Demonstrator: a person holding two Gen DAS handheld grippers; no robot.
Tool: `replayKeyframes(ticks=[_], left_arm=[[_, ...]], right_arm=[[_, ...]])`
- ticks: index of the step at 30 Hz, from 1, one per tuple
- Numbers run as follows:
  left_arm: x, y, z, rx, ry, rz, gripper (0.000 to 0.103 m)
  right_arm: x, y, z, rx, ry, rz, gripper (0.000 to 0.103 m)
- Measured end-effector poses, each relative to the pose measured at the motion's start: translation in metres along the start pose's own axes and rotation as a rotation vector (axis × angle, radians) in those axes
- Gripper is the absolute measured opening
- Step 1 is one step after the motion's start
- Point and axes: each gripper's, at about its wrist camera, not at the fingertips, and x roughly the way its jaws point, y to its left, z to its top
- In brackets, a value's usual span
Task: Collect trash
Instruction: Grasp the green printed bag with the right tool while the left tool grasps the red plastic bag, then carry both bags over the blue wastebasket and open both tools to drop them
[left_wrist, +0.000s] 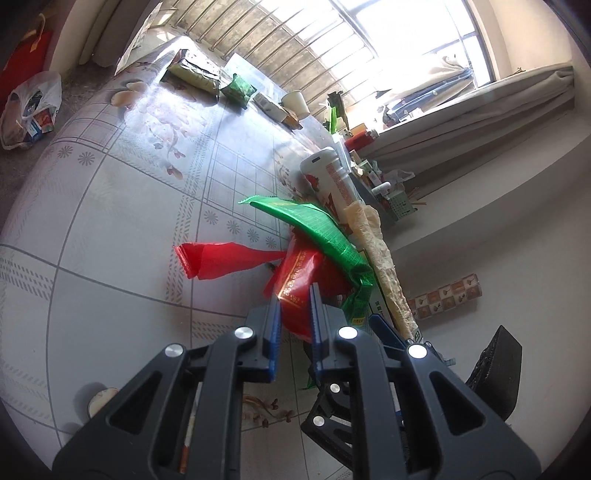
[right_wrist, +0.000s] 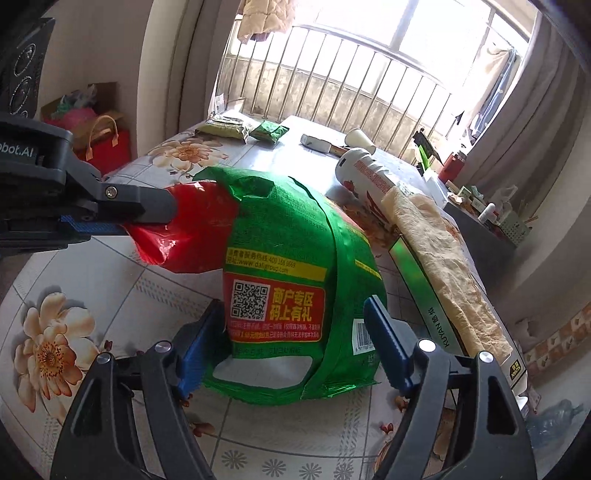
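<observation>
My left gripper (left_wrist: 294, 299) is shut on a red plastic bag (left_wrist: 299, 280), holding it above the floral tablecloth; the bag also shows in the right wrist view (right_wrist: 192, 236), with the left gripper (right_wrist: 162, 212) clamped on its edge. A large green snack wrapper (right_wrist: 291, 280) stands with its top inside or against the red bag's mouth; it shows in the left wrist view (left_wrist: 321, 229) too. My right gripper (right_wrist: 295, 332) is open, its blue fingers (right_wrist: 384, 343) on either side of the wrapper's lower part.
A white-and-red canister (right_wrist: 365, 173) lies behind the wrapper, next to a long box with a beige cloth (right_wrist: 443, 258) on it. Far on the table (left_wrist: 110, 221) lie a green packet (right_wrist: 269, 131), a yellow-green packet (right_wrist: 225, 127) and a paper cup (right_wrist: 360, 140). Window bars stand behind.
</observation>
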Motion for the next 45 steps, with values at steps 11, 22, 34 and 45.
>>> replayKeyframes(ticks=[11, 22, 34, 45], left_arm=[[-0.018, -0.002, -0.007, 0.07, -0.061, 0.03, 0.012], [-0.061, -0.031, -0.021, 0.191, -0.162, 0.034, 0.012], [-0.108, -0.071, -0.033, 0.335, -0.257, 0.047, 0.012], [-0.13, -0.142, -0.049, 0.511, -0.296, -0.033, 0.012]], right_arm=[[-0.014, -0.019, -0.008, 0.127, 0.013, -0.014, 0.03], [-0.072, -0.057, -0.016, 0.269, -0.082, 0.086, 0.019], [-0.112, -0.101, -0.032, 0.456, -0.155, 0.356, 0.018], [-0.179, -0.155, -0.055, 0.557, -0.335, 0.375, 0.018]])
